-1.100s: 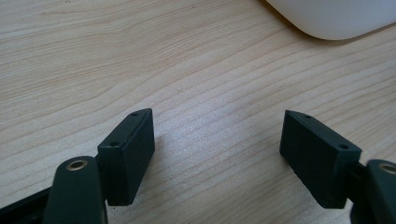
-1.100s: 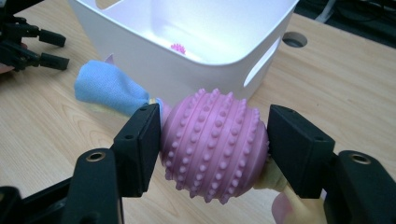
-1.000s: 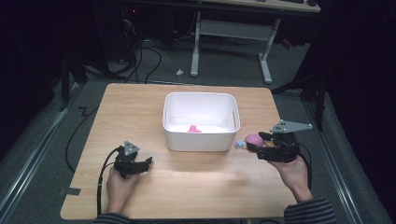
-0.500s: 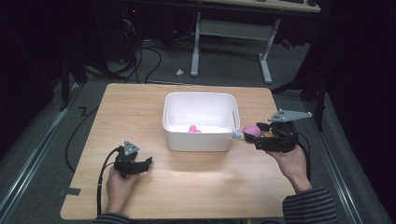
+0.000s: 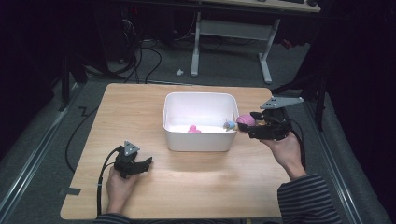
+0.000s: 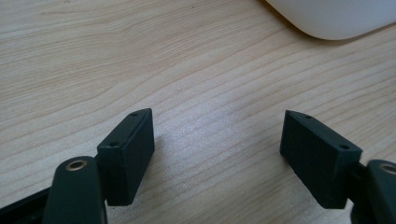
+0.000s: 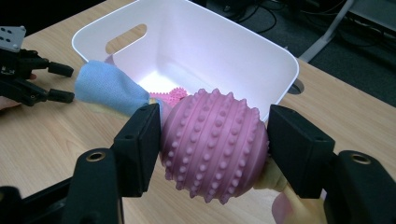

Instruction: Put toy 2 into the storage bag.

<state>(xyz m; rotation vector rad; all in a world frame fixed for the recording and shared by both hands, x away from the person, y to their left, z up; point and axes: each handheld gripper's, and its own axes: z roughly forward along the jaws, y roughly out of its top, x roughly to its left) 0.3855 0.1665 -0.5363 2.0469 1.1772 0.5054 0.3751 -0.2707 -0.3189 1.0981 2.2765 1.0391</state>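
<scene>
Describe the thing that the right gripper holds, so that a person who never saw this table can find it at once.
Find the white bin in the middle of the wooden table, then look just past its right wall, where the right gripper hangs. Between its black jaws sits a pink ball covered with small bumps, with a light blue cloth end beside it. The other pink thing lies inside the bin.

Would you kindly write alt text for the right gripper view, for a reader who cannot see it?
The right tongs clamp a pink knobbly ball with a blue cloth end, just before the rim of a white bin on a wooden table. A pink spiky item lies inside the bin.
</scene>
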